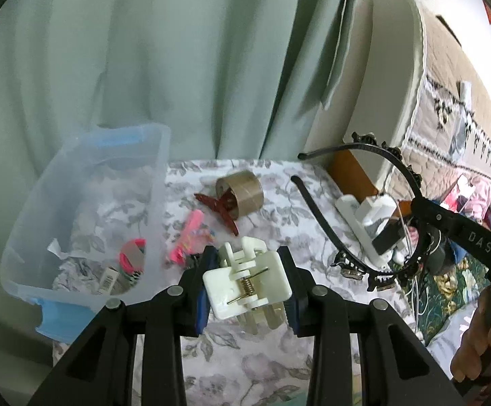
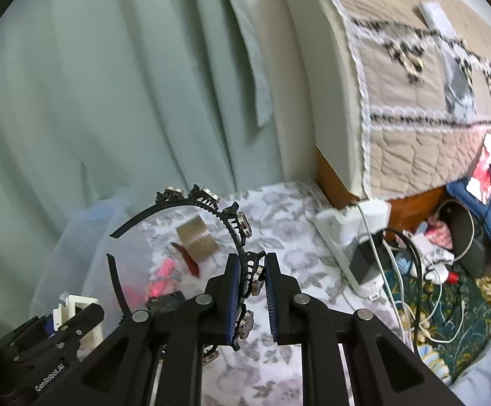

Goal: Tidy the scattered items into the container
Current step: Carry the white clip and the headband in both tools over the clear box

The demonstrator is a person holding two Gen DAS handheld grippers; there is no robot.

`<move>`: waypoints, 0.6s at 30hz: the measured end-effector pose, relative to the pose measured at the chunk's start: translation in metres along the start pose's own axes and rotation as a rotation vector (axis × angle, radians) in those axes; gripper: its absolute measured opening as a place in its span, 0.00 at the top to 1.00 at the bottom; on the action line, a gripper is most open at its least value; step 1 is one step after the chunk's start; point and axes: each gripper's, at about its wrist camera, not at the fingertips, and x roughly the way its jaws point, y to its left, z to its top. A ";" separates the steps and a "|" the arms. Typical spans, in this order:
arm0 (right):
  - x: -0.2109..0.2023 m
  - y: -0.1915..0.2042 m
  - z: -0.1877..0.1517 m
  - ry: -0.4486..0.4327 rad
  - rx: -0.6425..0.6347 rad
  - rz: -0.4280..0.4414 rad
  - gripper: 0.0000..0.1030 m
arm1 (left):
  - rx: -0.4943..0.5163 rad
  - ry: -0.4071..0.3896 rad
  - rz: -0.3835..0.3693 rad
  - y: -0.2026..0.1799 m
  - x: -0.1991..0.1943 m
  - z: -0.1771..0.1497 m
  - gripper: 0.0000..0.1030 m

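Most of the room behind is a big pale green curtain (image 1: 144,61). Next to it, on the right, stands a bed (image 2: 414,108) with a tan quilt and a white lacy edge. Low down is a flat top with a grey flower cloth (image 1: 262,365) on it. A clear plastic box (image 1: 86,216) sits at the left end of the cloth, with a few small colourful things inside. Past the cloth's right edge lie a white power strip (image 2: 343,253) and a tangle of wires (image 2: 424,291) on a flowery rug.

On the cloth rest a brown tape roll (image 1: 242,191), a dark red hair clip (image 1: 220,208) touching it, and a pink clip (image 1: 189,233) near the box.

The left claw (image 1: 247,282) is squeezed on a white hair clip (image 1: 247,279), held up off the cloth. The right claw (image 2: 250,299) pinches a black headband (image 2: 208,209) with shiny studs, its pads nearly together.
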 end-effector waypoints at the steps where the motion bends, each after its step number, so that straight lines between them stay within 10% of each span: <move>1: -0.003 0.003 0.002 -0.007 0.008 0.015 0.84 | -0.001 -0.008 0.003 0.002 -0.003 0.001 0.64; 18: -0.015 0.084 0.014 -0.042 -0.108 0.124 0.84 | -0.137 -0.129 0.074 0.083 -0.044 0.008 0.64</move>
